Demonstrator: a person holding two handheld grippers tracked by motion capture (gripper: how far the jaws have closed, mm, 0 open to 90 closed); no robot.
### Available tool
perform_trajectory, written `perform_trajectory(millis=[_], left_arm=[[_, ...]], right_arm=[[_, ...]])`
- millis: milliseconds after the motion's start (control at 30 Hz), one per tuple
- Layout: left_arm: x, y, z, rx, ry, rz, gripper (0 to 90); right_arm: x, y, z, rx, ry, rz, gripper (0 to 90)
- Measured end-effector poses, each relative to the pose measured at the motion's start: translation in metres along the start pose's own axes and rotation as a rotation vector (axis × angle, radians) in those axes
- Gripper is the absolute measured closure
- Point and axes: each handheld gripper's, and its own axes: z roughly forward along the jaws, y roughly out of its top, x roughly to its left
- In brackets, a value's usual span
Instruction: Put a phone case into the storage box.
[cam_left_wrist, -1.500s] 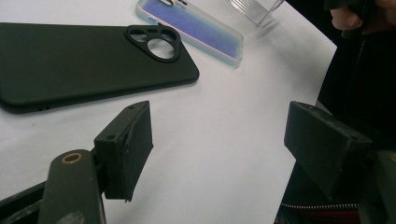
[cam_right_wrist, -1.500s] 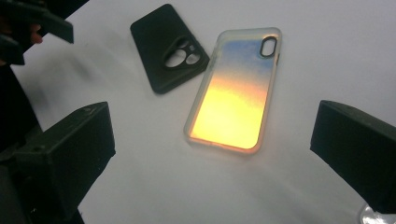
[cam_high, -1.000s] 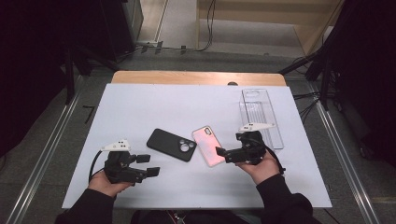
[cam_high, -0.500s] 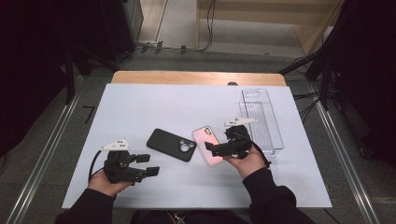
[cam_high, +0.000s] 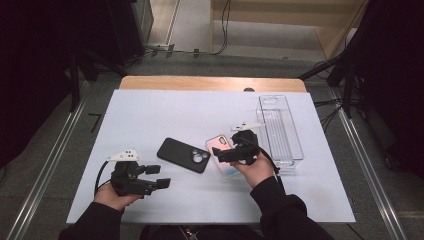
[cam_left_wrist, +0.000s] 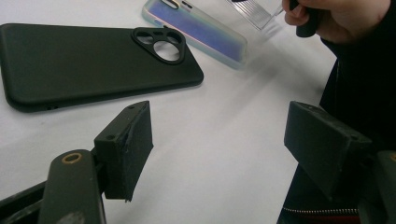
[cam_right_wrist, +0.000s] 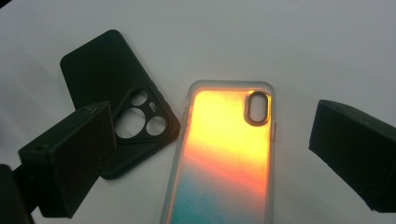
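The right gripper hangs just over the iridescent phone case, its two black jaws spread wide with nothing between them; looking along them, the case lies below the gap, flat on the table, its camera hole toward the far end and its back shining orange into teal. The left gripper sits low near the front left of the white table, jaws apart and empty too, pointing across bare tabletop toward the cases. Just left of the iridescent case lies a black phone case, also flat, with its cluster of round camera holes at the end nearest the other case; the two lie side by side at a slight angle, their near corners very close, though I cannot tell whether they touch. To the right of the right hand, a clear plastic tray stands lengthwise toward the table's far edge. Beyond the table runs a strip of wooden board, and cables trail over the floor behind it.
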Motion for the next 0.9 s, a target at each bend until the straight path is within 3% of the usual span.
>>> perform_trajectory(millis=[600, 900], left_arm=[[0.0, 0.0, -0.001, -0.007, -0.004, 0.003, 24.0], [0.0, 0.001, -0.002, -0.009, -0.003, 0.003, 24.0]], right_arm=[[-0.002, -0.021, 0.023, 0.048, -0.041, 0.006, 0.0], [0.002, -0.032, 0.036, 0.083, -0.071, -0.015, 0.0]])
